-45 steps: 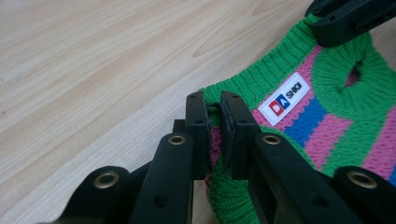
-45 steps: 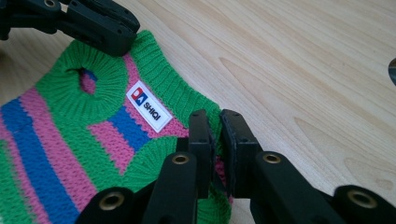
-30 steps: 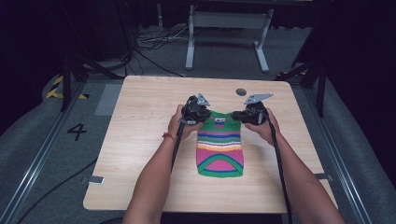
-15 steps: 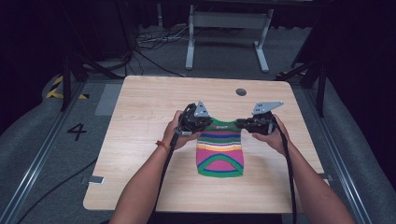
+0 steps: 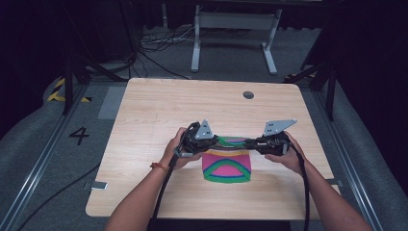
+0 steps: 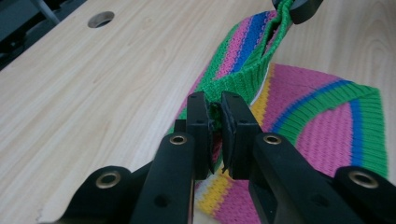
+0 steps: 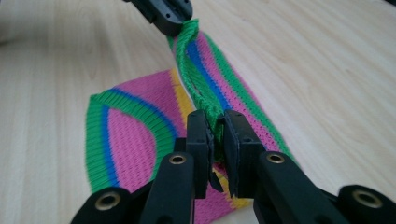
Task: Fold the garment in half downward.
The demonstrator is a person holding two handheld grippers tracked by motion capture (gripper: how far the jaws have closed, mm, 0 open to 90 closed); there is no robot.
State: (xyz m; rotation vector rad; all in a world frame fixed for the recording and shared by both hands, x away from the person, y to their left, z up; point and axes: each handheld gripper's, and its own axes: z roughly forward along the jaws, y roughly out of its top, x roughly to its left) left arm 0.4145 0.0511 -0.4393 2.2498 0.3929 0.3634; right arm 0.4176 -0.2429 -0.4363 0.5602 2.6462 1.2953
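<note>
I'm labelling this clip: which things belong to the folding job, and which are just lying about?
In the job: striped knit cloth; left claw and right claw, both gripping its green edge; table.
Lying about: cables; metal stand.

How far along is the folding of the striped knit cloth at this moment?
Done: both far corners are gripped, the left gripper and right gripper each shut on the green edge of the striped knit cloth. In hand: that edge is lifted and held over the near half, which lies flat on the table. Left: laying the edge down on the near part and letting go.
</note>
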